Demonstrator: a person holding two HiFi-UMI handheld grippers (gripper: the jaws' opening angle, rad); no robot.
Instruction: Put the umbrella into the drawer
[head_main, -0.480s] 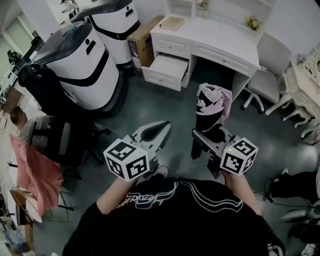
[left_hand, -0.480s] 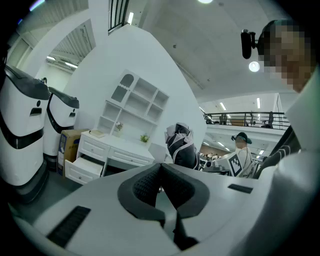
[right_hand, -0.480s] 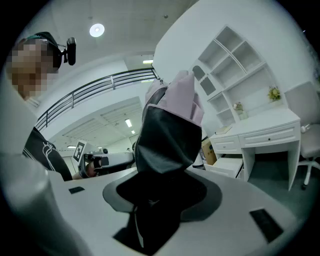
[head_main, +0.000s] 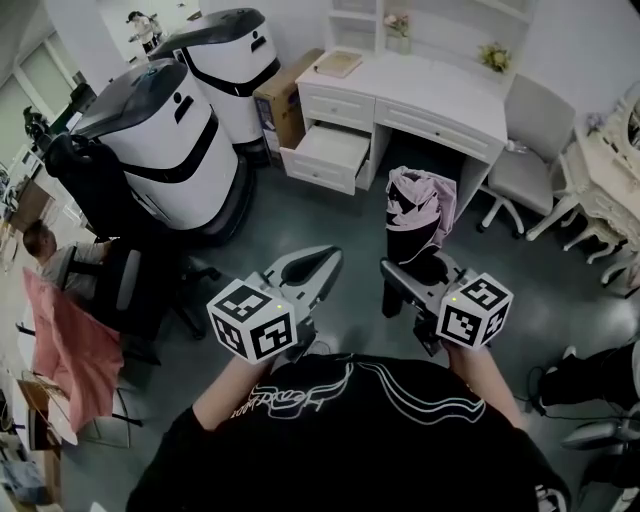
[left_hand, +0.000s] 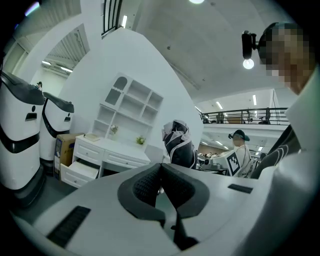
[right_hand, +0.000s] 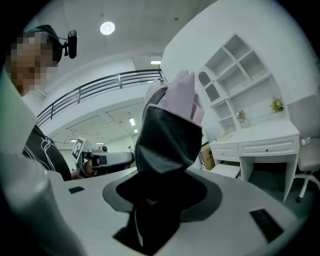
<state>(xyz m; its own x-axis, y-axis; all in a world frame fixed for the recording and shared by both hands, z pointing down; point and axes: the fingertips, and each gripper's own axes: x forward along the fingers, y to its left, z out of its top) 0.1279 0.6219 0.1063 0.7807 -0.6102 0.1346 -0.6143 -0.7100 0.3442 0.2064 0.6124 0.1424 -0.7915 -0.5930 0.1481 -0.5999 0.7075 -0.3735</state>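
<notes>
In the head view the right gripper (head_main: 415, 283) holds the folded umbrella (head_main: 420, 212) upright; the open drawer (head_main: 325, 152) lies at 11 o'clock from it across bare floor (head_main: 330, 215), so carrying and placing are left. In the left gripper view the left gripper (left_hand: 161, 170) is closed on nothing. In the right gripper view the jaws clamp the umbrella's dark lower part.

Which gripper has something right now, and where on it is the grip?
The right gripper is shut on the umbrella, gripping its black lower end. The left gripper is shut and empty.
</notes>
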